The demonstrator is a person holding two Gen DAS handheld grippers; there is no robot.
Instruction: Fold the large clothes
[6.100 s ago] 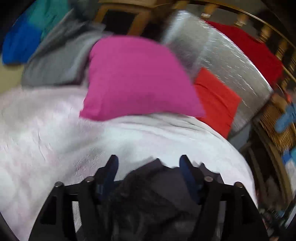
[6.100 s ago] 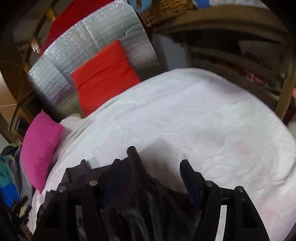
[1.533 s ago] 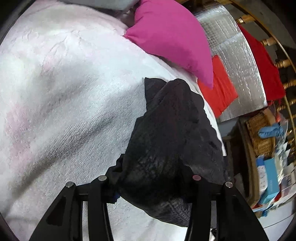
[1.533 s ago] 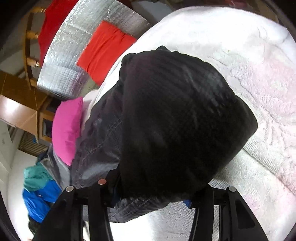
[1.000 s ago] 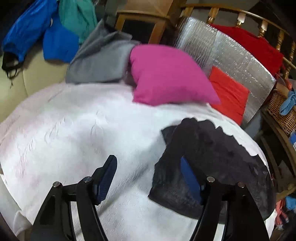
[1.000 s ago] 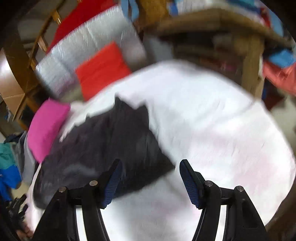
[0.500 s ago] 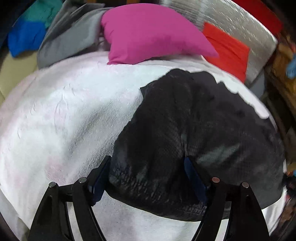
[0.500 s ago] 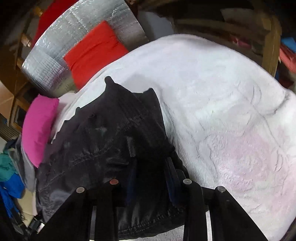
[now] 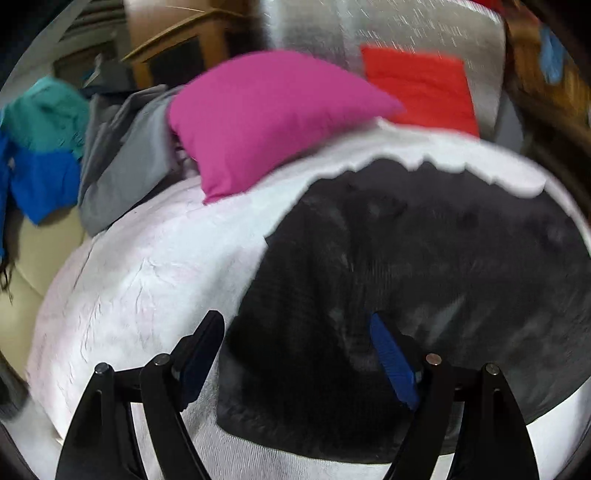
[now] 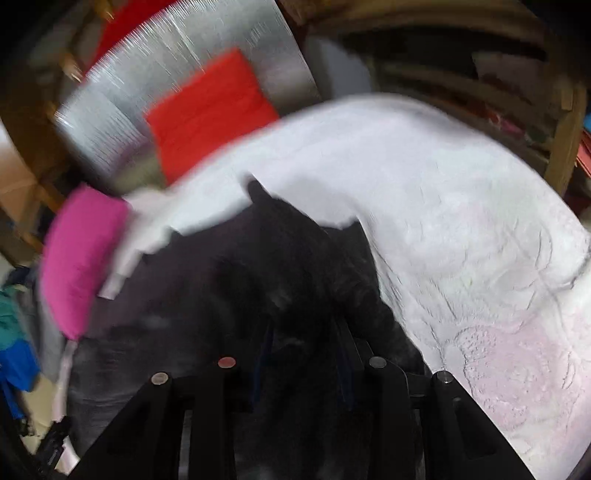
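a black garment (image 9: 424, 258), dark and faintly sheened with a fine ribbed or quilted texture, lies bunched on the white bedspread (image 9: 140, 280) toward the right side of the bed; its far edge is jagged and uneven against the white cloth. both views are motion-blurred, so seams and fastenings cannot be made out, and no brand, label or writing can be read on it.

left gripper (image 9: 297, 354): fingers spread wide, blue pads showing, poised over the near left edge of the garment and gripping nothing; whether the right pad touches the cloth cannot be told.

right gripper (image 10: 304, 354): fingers drawn narrow, with a fold of the black garment (image 10: 258, 280) pinched between them at its near right part.

beyond the garment, at the far side of the bed, a magenta pillow (image 9: 266, 118) rests on the bedspread, with a red cushion (image 9: 421, 85) to its right against a silver foil panel (image 9: 369, 29). grey clothing (image 9: 125, 166) and a blue and teal garment (image 9: 40, 147) are heaped at the far left.
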